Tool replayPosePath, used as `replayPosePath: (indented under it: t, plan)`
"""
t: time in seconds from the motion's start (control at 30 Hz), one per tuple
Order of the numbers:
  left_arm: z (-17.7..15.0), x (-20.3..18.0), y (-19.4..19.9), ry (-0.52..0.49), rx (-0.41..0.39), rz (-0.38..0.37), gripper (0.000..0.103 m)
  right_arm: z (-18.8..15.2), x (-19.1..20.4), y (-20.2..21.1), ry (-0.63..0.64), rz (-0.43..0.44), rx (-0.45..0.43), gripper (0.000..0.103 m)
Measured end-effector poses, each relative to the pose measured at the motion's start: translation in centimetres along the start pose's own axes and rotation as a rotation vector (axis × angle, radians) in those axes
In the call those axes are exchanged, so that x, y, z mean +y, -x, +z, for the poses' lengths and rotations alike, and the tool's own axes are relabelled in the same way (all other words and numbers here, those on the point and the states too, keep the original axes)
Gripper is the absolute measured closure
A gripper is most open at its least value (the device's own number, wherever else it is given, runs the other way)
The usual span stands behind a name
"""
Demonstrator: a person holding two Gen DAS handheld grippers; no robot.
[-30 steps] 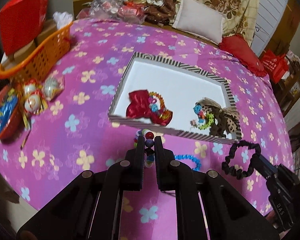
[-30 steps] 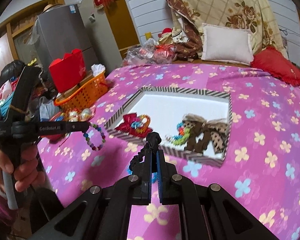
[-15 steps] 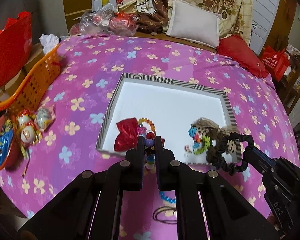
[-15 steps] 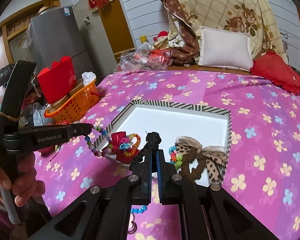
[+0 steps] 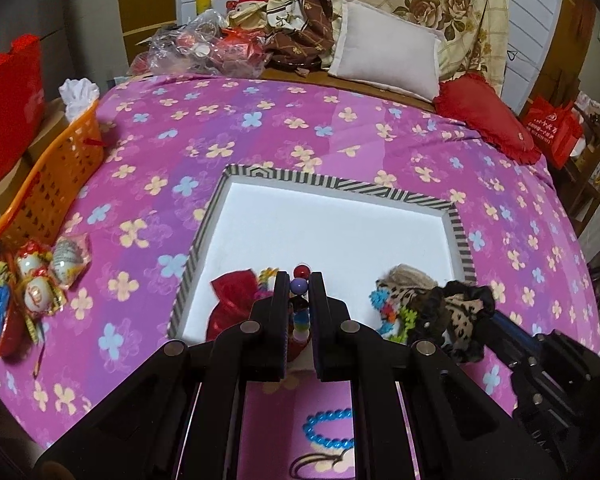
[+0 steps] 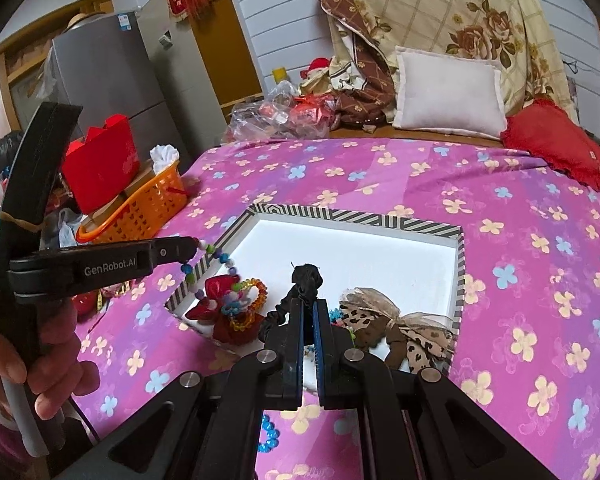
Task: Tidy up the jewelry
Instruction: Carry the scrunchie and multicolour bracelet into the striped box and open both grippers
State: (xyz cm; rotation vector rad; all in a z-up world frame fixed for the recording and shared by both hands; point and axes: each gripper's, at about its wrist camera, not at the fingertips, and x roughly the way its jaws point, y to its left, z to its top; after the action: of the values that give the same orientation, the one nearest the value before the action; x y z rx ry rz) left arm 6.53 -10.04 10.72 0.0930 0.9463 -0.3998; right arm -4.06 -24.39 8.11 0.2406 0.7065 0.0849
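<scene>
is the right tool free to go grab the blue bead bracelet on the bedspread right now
Probably not yet. The right tool is shut on a black scrunchie over the striped tray, so its jaws are occupied. The blue bead bracelet lies uncovered on the bedspread, below the tools; nothing else blocks it.

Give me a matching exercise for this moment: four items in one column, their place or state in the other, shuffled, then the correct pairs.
Items:
1. multicoloured bead bracelet
2. black scrunchie
3. blue bead bracelet
4. leopard-print bow

Places:
A. lying on the purple bedspread, outside the tray
B. pinched in the left gripper
C. lying inside the striped tray
D. pinched in the right gripper

Pairs: 1-B, 2-D, 3-A, 4-C
</scene>
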Motion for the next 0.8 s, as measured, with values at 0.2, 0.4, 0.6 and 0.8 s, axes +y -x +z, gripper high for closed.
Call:
replayPosePath:
  t: [0.2,0.4,0.6,0.8]
  plan:
    - [0.7,-0.3,-2.2,0.024,0.022,-0.041,0.095,0.4,-0.5,-2.7,-0.010,0.016,0.043,0.099]
    - [-0.1,0.4,-5.3,0.051,0.075,-0.029,0.095,-0.5,-1.6,-6.1,-0.034,0.008,0.108,0.099]
    - [-1.3,2.2,-7.6,0.084,0.126,0.003,0.095,-2.1,-2.9,-8.6,-0.061,-0.020,0.174,0.099]
    - [-2.9,3.6,-8.9,0.113,0.164,0.044,0.095,-3.1,-2.6,-8.7,-0.028,-0.059,0.200,0.080]
